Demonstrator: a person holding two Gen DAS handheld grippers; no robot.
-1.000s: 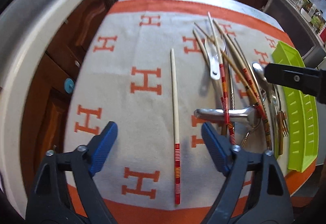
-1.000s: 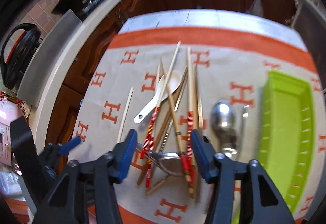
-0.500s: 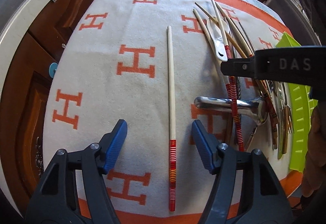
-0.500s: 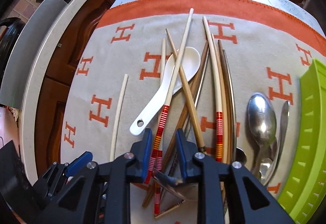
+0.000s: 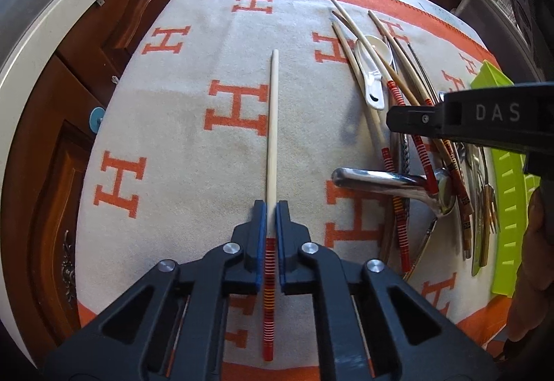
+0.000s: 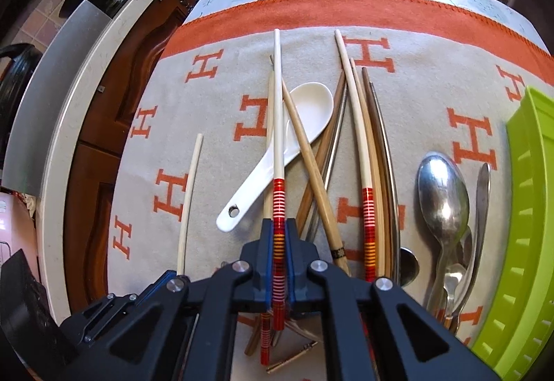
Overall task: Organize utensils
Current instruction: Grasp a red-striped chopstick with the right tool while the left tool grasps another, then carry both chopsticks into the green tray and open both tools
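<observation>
**Two chopsticks pinched, one in each hand-held gripper**

Where the pale shaft meets its red, orange and white striped handle, the lone chopstick (image 5: 271,138) lies straight on the blanket, apart from the heap, and the left hand-held gripper (image 5: 271,207) has just closed its blue pads onto it. A matching striped chopstick (image 6: 278,138) crosses the white ceramic spoon (image 6: 297,124) at the heap's left side; the right hand-held gripper (image 6: 278,225) has just closed on its banded part, pads pressing both sides. Around it sit more chopsticks, pale and dark, some crossing each other, and metal spoons (image 6: 443,194) lie beside them. The lime-green tray (image 6: 526,207) stands at the far right of the cream blanket (image 6: 214,156) with orange H marks that covers the surface; what shows of its inside is bare.
</observation>
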